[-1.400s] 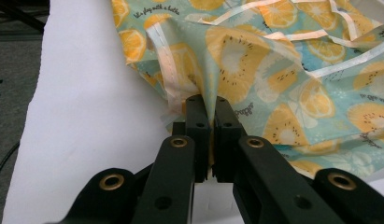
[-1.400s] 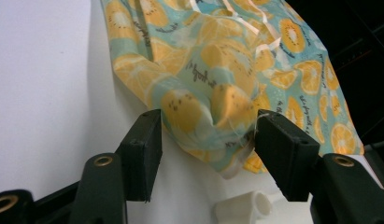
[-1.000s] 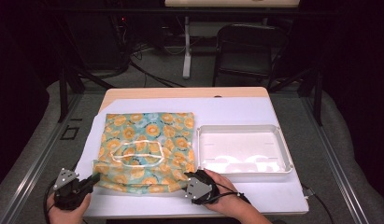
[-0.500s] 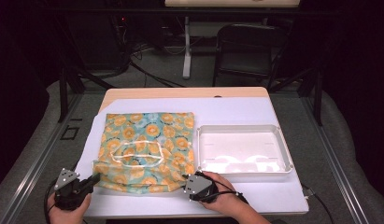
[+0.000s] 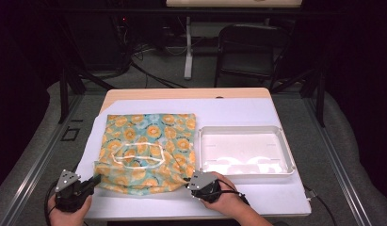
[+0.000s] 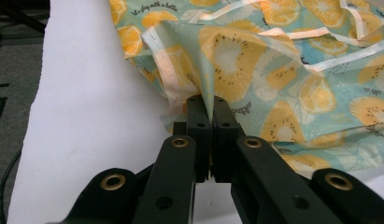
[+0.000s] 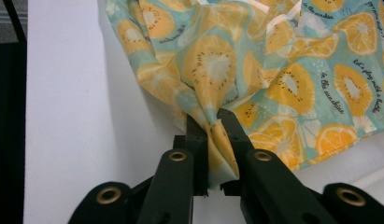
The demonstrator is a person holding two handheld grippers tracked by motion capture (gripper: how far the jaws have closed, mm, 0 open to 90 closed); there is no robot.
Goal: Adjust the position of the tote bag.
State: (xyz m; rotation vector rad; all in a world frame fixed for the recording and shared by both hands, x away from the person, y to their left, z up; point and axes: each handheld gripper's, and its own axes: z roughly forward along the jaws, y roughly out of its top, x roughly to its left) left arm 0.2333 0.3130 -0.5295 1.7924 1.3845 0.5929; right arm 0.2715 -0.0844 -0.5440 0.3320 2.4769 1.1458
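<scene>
A teal cloth bag printed with orange and kiwi slices lies flat on the white table, a pale ribbon loop on top of it. My left gripper is at its near left corner. In the left gripper view this gripper is shut on a fold of the bag. My right gripper is at the near right corner. Its jaws have just been closing, and in the right gripper view it pinches a bunched fold of the bag.
A shallow white plastic tray stands to the right of the bag, close to the right gripper. Bare white table lies along the near edge and behind the bag. A black chair and cables are on the floor beyond the table.
The right gripper's jaws have drawn together on the bag's near right corner. Both hands have stayed where they were, and the bag lies as before.
</scene>
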